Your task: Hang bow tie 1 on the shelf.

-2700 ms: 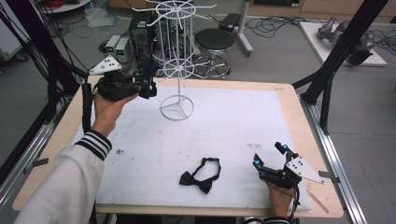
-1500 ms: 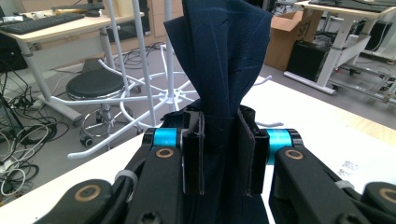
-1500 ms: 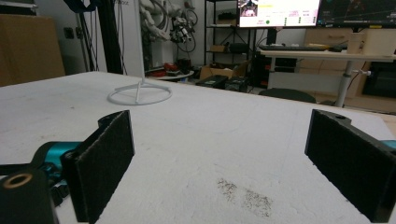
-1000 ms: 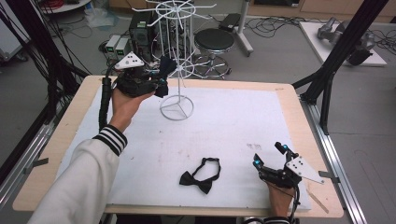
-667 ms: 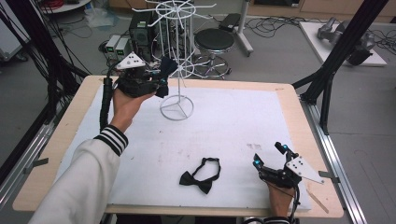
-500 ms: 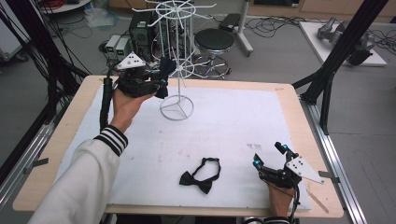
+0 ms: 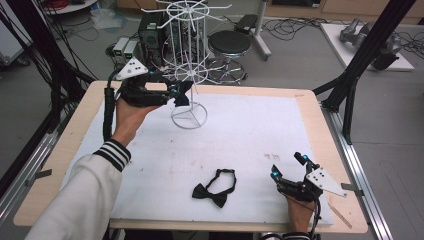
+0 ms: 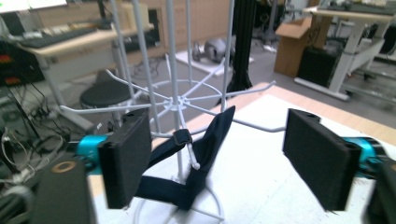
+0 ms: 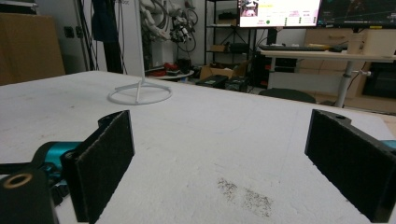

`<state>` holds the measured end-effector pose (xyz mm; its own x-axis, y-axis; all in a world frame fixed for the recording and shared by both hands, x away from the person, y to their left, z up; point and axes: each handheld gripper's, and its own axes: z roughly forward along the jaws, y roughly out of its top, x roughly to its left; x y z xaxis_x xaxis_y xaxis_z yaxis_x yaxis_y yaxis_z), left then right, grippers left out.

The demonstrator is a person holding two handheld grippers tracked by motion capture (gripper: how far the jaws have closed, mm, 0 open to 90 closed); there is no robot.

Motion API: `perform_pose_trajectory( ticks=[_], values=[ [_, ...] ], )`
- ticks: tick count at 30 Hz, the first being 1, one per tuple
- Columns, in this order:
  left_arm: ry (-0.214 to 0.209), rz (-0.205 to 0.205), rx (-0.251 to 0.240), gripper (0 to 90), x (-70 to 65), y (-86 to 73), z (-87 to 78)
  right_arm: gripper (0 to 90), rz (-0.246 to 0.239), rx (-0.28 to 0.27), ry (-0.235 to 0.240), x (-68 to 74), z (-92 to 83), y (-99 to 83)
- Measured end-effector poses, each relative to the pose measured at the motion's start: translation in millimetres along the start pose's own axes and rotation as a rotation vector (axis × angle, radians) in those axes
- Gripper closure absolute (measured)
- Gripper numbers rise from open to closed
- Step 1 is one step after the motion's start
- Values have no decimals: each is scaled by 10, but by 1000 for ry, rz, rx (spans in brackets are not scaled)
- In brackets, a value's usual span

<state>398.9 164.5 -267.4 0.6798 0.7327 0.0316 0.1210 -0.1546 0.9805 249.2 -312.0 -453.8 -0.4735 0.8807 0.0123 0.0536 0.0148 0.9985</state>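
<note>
Left gripper view shows the dark bow tie [image 8: 196, 154] hanging by its strap on a hook of the white wire rack [image 8: 175, 100], between your left gripper [image 8: 217, 161]'s jaws, which have just been opening and stand spread clear of it. A second bow tie [image 7: 214, 187] lies on the table [image 7: 250, 130] near your right gripper [image 7: 289, 172], whose jaws are spread wide.

At lower left, a white sleeve [image 7: 75, 200] ends in a black-and-white striped cuff [image 7: 112, 154]; both black grippers carry grey three-cornered plates and teal fittings.
</note>
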Motion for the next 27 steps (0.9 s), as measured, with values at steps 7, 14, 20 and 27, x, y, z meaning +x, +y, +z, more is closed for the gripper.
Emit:
perform_pose_trajectory(
  ticks=[7,14,20,27],
  values=[
    [4,12,-51,181,37,-246,-298,75,2,0,-2,-1,-1,0],
    [1,26,-76,178,32,-559,-575,75,1,-1,-4,-4,0,-1],
    [-5,17,-129,176,29,-873,-811,75,1,1,-5,-2,1,0],
    [0,-13,-152,178,-12,-1246,-993,74,-12,-20,8,6,-16,-7]
  ],
)
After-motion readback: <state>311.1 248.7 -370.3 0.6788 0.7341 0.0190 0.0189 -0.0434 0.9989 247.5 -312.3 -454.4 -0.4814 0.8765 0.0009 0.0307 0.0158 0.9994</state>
